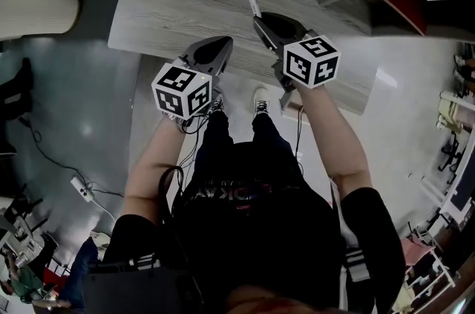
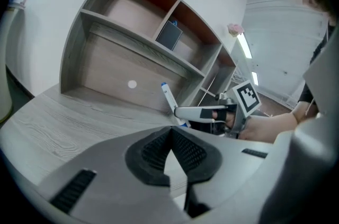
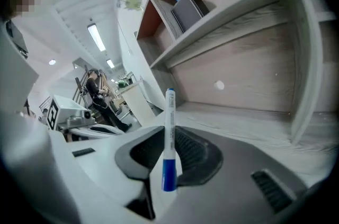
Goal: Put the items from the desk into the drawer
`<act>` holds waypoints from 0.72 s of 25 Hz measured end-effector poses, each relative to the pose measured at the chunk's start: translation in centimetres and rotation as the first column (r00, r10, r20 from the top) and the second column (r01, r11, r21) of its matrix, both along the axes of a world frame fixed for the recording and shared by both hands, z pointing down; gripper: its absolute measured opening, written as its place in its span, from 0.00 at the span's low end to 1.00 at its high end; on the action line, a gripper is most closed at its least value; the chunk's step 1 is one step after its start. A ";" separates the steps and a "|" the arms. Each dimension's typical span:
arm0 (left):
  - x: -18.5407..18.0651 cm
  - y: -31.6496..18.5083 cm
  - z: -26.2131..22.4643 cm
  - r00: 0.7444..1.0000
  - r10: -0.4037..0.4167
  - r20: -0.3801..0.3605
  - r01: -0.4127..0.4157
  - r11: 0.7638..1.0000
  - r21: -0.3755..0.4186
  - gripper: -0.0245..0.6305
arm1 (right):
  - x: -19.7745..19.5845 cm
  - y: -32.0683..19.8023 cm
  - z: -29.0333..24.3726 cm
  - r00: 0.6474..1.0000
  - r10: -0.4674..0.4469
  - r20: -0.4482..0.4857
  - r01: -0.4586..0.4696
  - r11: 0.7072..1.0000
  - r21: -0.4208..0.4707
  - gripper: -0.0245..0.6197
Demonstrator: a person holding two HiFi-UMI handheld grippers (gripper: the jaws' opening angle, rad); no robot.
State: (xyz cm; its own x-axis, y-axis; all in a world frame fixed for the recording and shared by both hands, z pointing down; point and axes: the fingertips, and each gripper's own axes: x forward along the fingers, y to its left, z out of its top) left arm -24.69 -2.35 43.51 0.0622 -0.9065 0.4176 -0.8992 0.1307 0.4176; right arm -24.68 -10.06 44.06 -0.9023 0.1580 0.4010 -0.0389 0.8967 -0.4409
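Grey wood-grain desk (image 1: 185,1) stretched ahead of both tongs, with an open shelf unit (image 2: 132,32) at its far edge, its inner back panels reddish-brown. The right tongs (image 3: 170,150) were clamped on a pen (image 3: 169,127), a slim white barrel that rose past the tips and had a blue section on the near side of the ribbed black pads. The left tongs (image 2: 170,132) sat just beside them, jaws together on nothing.

No drawer showed in any view. The step in hand looked to be carrying the pen there. The pads caught only a short stretch of a smooth, round barrel, so steady pressure and a slow swing seemed wise against pivoting. The empty left tongs looked free to pull the drawer open. Laying the pen down flat before letting go would probably stop it rolling.
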 end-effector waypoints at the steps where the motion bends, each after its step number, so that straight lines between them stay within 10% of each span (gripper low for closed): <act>1: 0.2 -0.1 -0.5 1.000 0.008 0.002 -0.008 1.000 0.010 0.05 | 0.5 0.2 -0.9 1.000 0.008 0.021 -0.008 1.000 0.001 0.16; 18: 4.7 -3.0 -4.1 0.944 0.324 0.053 -0.329 0.936 0.125 0.05 | 9.0 0.8 -7.1 0.936 0.312 0.164 -0.324 0.945 0.052 0.16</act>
State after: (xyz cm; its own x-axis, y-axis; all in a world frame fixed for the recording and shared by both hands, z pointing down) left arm -19.98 -5.34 39.44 0.3527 -0.8849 0.3042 -0.8961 -0.2258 0.3822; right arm -15.64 -9.26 36.97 -0.9513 -0.1727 0.2554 -0.2656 0.8798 -0.3942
